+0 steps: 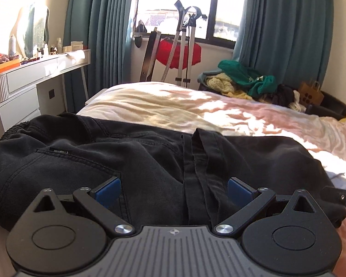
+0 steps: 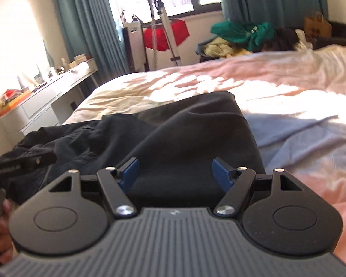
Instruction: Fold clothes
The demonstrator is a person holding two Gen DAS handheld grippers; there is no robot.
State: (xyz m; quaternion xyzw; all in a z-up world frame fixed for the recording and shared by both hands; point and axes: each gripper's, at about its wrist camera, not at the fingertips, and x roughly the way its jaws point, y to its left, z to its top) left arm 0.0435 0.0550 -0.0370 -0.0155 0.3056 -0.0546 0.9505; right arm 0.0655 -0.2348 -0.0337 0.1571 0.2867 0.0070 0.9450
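Both tongs gape wide — left tongs [image 1: 174, 190] and right tongs [image 2: 174, 173] — gripping nothing.

The black trousers [image 1: 131, 161] are a matt, faded woven cloth like denim, with raised stitched seams and a small woven label. The bedspread [image 1: 173, 113] under them is soft, rumpled cloth in cream and pink with a faint sheen in the sun. The left gripper [image 1: 174, 190] and right gripper [image 2: 174, 169] are matt black plastic with smooth blue pads [image 1: 108, 191], shiny metal screws and a ribbed grey body. The curtains [image 1: 96, 34] are heavy matt teal cloth. The dressing table [image 1: 34, 76] is smooth white. The bag [image 1: 311, 94] is brown paper.
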